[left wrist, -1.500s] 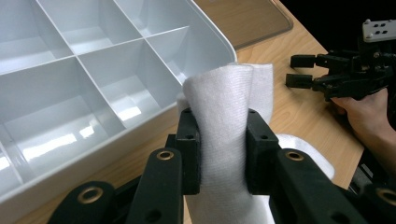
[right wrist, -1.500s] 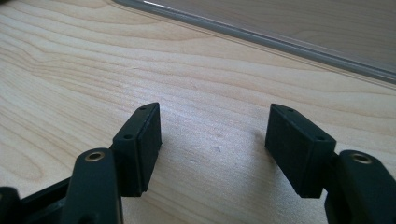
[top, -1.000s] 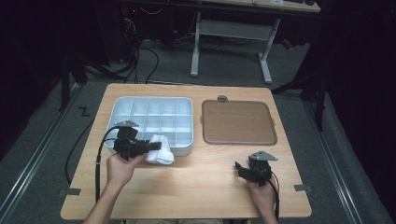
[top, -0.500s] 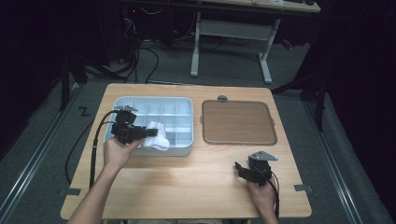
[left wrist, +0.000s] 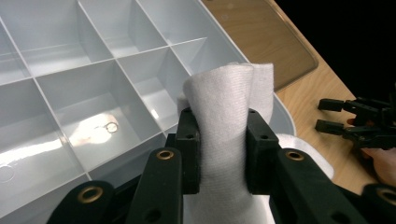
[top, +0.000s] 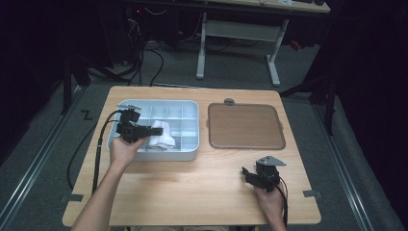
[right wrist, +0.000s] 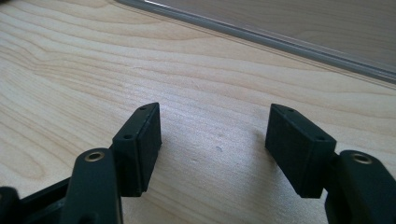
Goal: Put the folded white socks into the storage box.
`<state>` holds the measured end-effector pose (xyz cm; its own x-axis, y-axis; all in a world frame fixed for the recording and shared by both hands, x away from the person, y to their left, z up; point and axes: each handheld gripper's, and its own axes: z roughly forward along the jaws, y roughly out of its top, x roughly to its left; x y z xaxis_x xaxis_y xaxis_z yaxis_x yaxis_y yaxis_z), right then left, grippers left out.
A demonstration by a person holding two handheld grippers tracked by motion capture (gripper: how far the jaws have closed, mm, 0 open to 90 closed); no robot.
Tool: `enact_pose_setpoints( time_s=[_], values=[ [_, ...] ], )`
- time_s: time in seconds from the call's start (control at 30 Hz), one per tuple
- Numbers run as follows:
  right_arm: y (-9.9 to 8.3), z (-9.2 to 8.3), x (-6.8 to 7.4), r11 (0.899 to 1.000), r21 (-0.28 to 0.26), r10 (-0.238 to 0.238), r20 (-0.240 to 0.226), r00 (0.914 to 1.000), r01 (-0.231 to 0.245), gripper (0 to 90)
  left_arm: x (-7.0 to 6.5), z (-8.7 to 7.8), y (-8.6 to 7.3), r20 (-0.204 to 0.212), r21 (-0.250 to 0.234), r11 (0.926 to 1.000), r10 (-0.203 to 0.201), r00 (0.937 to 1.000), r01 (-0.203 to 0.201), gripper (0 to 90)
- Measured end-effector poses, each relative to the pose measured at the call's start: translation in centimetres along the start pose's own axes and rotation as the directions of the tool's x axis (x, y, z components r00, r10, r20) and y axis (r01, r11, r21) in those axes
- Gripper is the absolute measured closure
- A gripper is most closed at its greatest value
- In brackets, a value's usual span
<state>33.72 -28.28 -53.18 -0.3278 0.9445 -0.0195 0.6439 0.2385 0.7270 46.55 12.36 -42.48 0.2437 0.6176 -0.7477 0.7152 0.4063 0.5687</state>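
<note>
A white cloth [top: 161, 135] [left wrist: 229, 116] is pinched between the jaws of my left gripper [top: 156, 130] [left wrist: 223, 149], which is shut on it. The cloth hangs over the front compartments of a pale grey divided tray [top: 187, 108] [left wrist: 70, 46] at the table's left. My right gripper [top: 246, 174] [right wrist: 215, 149] rests low over the bare wooden tabletop near the front right, jaws open with nothing between them. It also appears at the right edge of the left gripper view [left wrist: 327, 114].
A brown lid-like flat tray [top: 245, 126] with a clear rim lies right of the divided tray; its edge [right wrist: 280, 39] runs across the top of the right gripper view. A small grey knob [top: 229, 101] sits behind it. A table frame and cables stand on the floor beyond.
My left gripper has carried the white cloth from the tabletop in front of the divided tray up and back over the tray's front compartments. The right gripper has stayed in place.
</note>
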Motion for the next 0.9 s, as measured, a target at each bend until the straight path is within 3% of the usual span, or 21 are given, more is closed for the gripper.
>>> enact_pose_setpoints(
  time_s=[0.23,0.47,0.63,0.9],
  values=[
    [0.0,0.0,0.0,1.0,0.0,0.0,0.0,1.0,0.0,36.4,1.2,0.9,-0.2,-0.007,0.019,0.9997,-0.018,0.9998,0.018,72.1],
    [0.0,0.0,0.0,1.0,0.0,0.0,0.0,1.0,0.0,36.4,2.1,1.9,-0.7,-0.042,0.032,0.9995,0.007,0.9991,-0.005,72.0],
    [0.0,0.0,0.0,1.0,0.0,0.0,-0.001,1.0,0.0,36.3,3.3,1.6,-0.9,-0.041,0.018,0.9997,-0.019,0.999,0.019,71.9],
    [0.0,0.0,0.0,1.0,0.0,0.0,-0.001,1.0,0.0,36.2,3.6,1.8,-1.1,-0.053,0.031,0.9993,0.025,0.9983,-0.023,71.7]
  ],
)
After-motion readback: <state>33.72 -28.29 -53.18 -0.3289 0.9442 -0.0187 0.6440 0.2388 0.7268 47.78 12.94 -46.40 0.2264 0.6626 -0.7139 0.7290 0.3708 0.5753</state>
